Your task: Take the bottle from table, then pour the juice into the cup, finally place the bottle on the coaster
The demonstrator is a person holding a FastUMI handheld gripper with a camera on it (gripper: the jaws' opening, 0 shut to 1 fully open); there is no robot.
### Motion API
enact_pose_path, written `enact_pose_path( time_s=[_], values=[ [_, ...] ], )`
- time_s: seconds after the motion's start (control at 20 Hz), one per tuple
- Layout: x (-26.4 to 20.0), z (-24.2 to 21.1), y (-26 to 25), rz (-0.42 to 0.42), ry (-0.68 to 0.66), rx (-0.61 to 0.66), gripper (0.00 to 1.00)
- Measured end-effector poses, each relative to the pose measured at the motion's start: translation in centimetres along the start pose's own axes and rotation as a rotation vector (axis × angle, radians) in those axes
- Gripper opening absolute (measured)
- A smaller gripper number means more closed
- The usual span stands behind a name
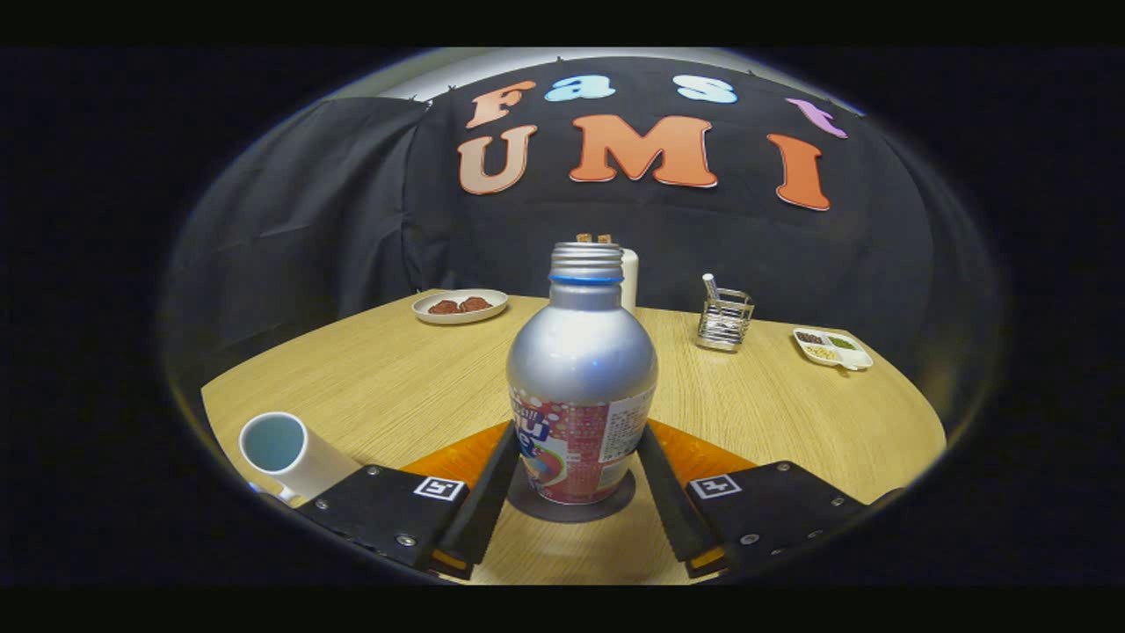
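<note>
A silver bottle [581, 378] with a printed label and an uncapped, threaded neck stands upright on a dark round coaster [571, 512] on the wooden table [395, 378]. My gripper [580, 431] has one finger on each side of the bottle's lower body. Both fingertips [507, 440] lie against the label, so the gripper is shut on the bottle. A white cup [286, 450] stands to the left of the left finger, near the table's front edge, its mouth facing me.
Beyond the bottle, a white plate [460, 305] with brown food sits at the back left. A wire holder [724, 320] and a small divided dish [832, 346] are at the back right. A white cylinder [629, 277] stands partly hidden behind the bottle's neck.
</note>
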State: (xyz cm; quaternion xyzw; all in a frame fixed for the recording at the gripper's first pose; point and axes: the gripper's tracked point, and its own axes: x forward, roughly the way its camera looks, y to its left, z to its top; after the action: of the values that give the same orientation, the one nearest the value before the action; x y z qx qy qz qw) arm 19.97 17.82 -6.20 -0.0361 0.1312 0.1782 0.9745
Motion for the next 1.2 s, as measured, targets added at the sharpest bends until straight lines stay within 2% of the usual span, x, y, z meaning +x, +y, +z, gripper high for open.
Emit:
enact_pose_path(
  time_s=[0.5,0.6,0.75,1.2],
  values=[
    [-0.2,-1.3,-0.4,-0.010,0.022,0.016,0.82],
    [-0.3,-1.2,-0.4,-0.014,0.020,0.011,0.86],
    [-0.8,-1.0,-0.3,-0.013,0.012,0.020,0.97],
    [-4.8,0.8,0.3,0.019,-0.037,0.036,0.97]
  ],
)
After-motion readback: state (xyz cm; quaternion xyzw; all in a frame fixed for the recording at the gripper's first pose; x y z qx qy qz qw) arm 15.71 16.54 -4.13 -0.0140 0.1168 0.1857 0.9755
